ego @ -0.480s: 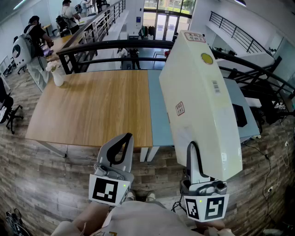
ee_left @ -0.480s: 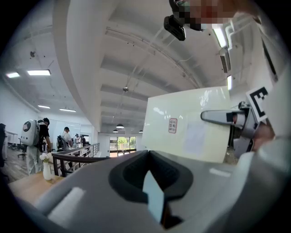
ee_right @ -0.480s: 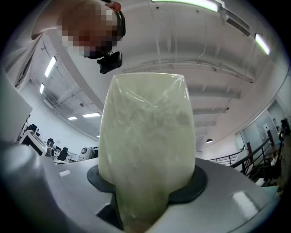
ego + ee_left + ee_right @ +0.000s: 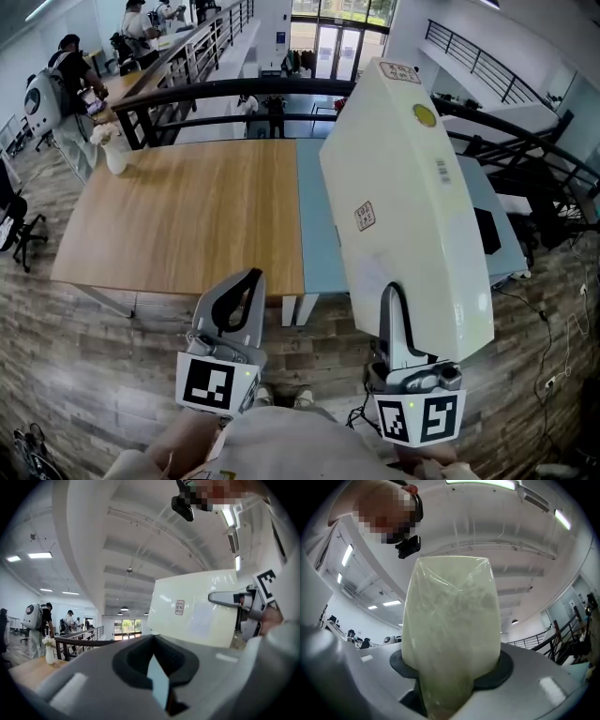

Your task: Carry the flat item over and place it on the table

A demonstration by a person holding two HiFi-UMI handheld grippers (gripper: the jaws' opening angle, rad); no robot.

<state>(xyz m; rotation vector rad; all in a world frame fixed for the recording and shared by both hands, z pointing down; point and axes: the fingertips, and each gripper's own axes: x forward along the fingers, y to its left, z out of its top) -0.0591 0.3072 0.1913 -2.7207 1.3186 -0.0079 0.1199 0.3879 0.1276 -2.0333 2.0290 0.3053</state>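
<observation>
The flat item (image 4: 403, 197) is a large white board in clear wrap with small stickers. It stands tilted over the right end of the table (image 4: 187, 216). My right gripper (image 4: 390, 295) is shut on its lower edge, one finger (image 4: 396, 328) lying on the near face. In the right gripper view the board (image 4: 450, 620) rises straight out of the right gripper (image 4: 450, 686) between the jaws. My left gripper (image 4: 248, 278) hangs shut and empty over the floor, short of the table's near edge. From the left gripper view, the board (image 4: 197, 606) shows at the right, past the left gripper (image 4: 157, 658).
The table has a wooden top and a pale blue section (image 4: 319, 244) at its right. A vase of flowers (image 4: 114, 150) stands at its far left corner. A dark railing (image 4: 234, 94) runs behind it. People (image 4: 56, 94) stand at the far left, and an office chair (image 4: 14, 230) sits left.
The board and both grippers have drifted slightly left against the table. The grip on the board is unchanged.
</observation>
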